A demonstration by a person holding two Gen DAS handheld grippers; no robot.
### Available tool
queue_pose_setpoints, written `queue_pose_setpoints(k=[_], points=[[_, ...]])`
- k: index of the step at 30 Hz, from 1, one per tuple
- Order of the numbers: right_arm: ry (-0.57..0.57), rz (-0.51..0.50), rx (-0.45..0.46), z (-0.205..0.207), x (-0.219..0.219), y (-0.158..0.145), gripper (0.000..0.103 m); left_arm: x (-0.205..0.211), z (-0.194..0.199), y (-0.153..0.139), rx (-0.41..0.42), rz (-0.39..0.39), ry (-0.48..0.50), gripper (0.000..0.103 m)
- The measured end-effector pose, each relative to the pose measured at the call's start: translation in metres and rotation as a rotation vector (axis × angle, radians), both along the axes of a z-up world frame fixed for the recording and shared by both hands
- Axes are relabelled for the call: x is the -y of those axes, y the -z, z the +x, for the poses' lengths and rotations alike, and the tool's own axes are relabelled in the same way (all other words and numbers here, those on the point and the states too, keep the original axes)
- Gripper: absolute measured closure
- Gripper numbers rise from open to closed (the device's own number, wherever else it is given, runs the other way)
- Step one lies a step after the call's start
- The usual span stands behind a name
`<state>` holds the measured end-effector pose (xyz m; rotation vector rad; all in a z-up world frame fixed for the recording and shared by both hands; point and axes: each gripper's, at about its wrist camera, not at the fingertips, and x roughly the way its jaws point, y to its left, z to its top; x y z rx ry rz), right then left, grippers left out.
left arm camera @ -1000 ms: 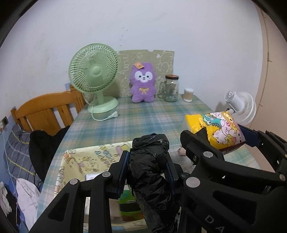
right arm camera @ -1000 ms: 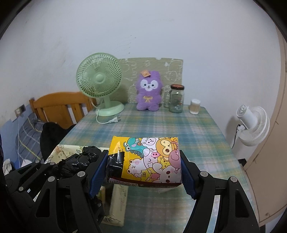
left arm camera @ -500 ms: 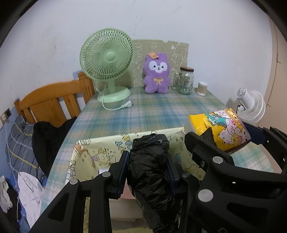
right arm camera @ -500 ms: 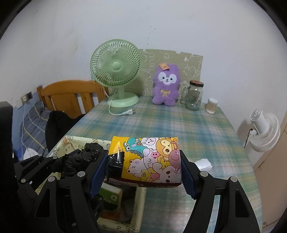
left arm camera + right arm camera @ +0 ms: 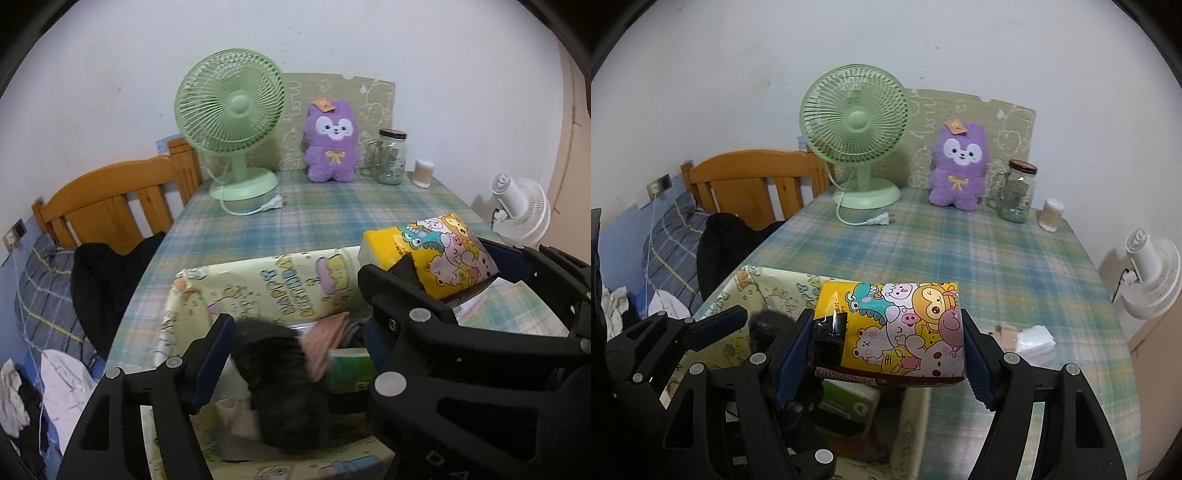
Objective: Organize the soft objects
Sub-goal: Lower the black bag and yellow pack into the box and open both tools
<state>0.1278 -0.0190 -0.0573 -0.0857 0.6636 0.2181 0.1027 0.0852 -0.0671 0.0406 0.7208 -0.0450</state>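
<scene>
A table (image 5: 1015,258) covered with a pale green and blue plaid cloth stands against a plain white wall. Along its far edge are a mint-green plastic desk fan (image 5: 231,110) with its unplugged white cord lying on the cloth, a fluffy purple plush toy (image 5: 332,147) with a small orange tag on its head, a clear glass jar with a dark lid (image 5: 389,157), and a small round container of cotton swabs (image 5: 423,173). Behind them a beige board printed with faint cartoon outlines leans on the wall. Past the left edge are a wooden headboard (image 5: 110,199), dark clothing and a blue checked bed; past the right edge stands a white fan (image 5: 522,212).

At the near edge sits a cream fabric storage box (image 5: 258,288) with cartoon print; its lettering is mirrored and not clearly legible. The left gripper (image 5: 299,354) is opening over the box, its blue pads clear of the blurred black plastic bag bundle (image 5: 284,384) between them, which lies down in the box. The right gripper (image 5: 882,354) is clamped on a yellow tissue pack printed with cartoon animals (image 5: 905,332), held above the box's right end. Small print along the pack's lower edge is unreadable. A white tissue stack (image 5: 1034,341) lies near the table's right edge.
</scene>
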Motion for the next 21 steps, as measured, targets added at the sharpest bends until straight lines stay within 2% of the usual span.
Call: queue_pose_setpoints(k=[6, 10, 14, 21], points=[[-0.043, 0.022, -0.025, 0.008, -0.014, 0.006, 0.027, -0.015, 0.001, 0.002, 0.007, 0.031, -0.064, 0.024], [-0.061, 0.018, -0.022, 0.012, -0.023, 0.008, 0.025, -0.022, 0.004, 0.005, -0.004, 0.031, -0.082, 0.023], [-0.092, 0.007, -0.057, 0.021, -0.032, 0.013, 0.023, -0.027, 0.005, 0.008, -0.012, 0.037, -0.093, 0.023], [-0.104, 0.021, -0.054, 0.025, -0.035, 0.016, 0.013, -0.026, 0.004, 0.006, -0.001, 0.05, -0.104, 0.021]])
